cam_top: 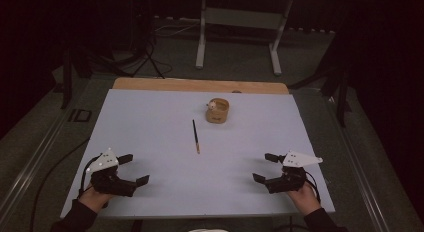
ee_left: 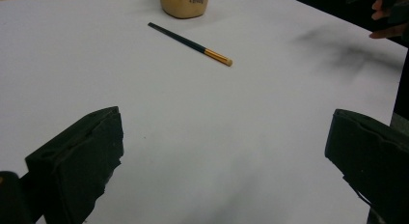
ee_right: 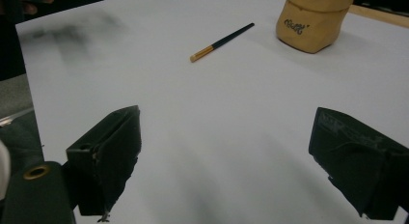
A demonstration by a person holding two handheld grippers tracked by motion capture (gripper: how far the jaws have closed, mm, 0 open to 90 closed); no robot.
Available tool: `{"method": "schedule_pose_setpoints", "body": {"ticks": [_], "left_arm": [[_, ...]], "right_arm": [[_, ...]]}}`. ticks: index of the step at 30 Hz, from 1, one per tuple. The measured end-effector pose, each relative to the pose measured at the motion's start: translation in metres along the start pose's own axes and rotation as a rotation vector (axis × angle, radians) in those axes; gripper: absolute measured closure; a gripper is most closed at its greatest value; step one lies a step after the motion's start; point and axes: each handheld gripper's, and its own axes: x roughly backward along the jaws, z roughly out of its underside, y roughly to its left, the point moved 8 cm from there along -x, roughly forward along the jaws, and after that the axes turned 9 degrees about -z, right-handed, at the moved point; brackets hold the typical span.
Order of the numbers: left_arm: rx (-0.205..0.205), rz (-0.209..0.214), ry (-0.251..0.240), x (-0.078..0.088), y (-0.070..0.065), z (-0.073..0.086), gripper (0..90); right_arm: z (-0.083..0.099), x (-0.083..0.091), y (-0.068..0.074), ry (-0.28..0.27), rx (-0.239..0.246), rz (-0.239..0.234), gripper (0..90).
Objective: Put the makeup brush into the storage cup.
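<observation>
nearest the camera, at the desk's (cam_top: 150,192) near edge, a person's hands hold two grippers low over the white top: the left gripper (cam_top: 135,169) by the near left corner, the right gripper (cam_top: 261,168) by the near right corner. both have their jaws spread wide with nothing between them, as each gripper view shows bare white surface between its two black jaws.

the brush (cam_top: 196,136), slim and dark with a gold ferrule at its near tip, lies flat around the middle of the desk, running from near to far. just past its far end, toward the far edge, stands a small tan pouch (cam_top: 218,111), upright and open-topped, with something pale inside that is too small to make out.

my guess is the brush is bound for the pouch. the risks: the brush is thin and lies flat, so jaws closing on it may scrape the top, roll it aside or pinch only the tip. the pouch looks soft and light, so a nudge from the brush could tip it or push it toward the far edge.

nothing lies between either gripper and the brush. beyond the far edge are a strip of wood, a metal stand and cables on a dark floor.
</observation>
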Motion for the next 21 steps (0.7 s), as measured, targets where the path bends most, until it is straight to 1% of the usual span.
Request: {"method": "schedule_pose_setpoints", "body": {"ticks": [1, 2, 4, 5, 11, 12, 14, 21], "left_arm": [[0.010, -0.006, -0.003, 0.001, 0.000, -0.002, 0.6], [0.030, -0.007, 0.003, 0.001, 0.001, -0.005, 0.6], [0.029, -0.018, 0.000, 0.001, 0.001, -0.010, 0.6], [0.027, -0.019, 0.008, 0.000, 0.000, -0.011, 0.6], [0.030, -0.031, 0.018, -0.002, -0.001, -0.023, 0.6], [0.035, -0.025, 0.027, -0.002, -0.002, -0.025, 0.6], [0.029, -0.033, 0.026, -0.002, -0.002, -0.031, 0.6], [0.008, -0.028, 0.031, -0.005, -0.003, -0.052, 0.6]], "right_arm": [[0.000, 0.000, 0.000, -0.004, -0.004, -0.003, 11.3], [0.000, 0.000, 0.000, -0.005, -0.004, -0.002, 11.3], [-0.001, 0.000, 0.000, -0.005, -0.002, -0.005, 11.3], [-0.001, 0.000, 0.000, -0.003, 0.000, -0.005, 11.3], [-0.001, -0.002, 0.000, -0.001, 0.001, -0.005, 11.3], [-0.001, -0.002, 0.000, -0.004, 0.002, -0.005, 11.3], [-0.002, -0.002, 0.000, -0.004, 0.000, -0.005, 11.3], [-0.002, -0.003, 0.002, 0.001, 0.006, -0.018, 11.4]]}}
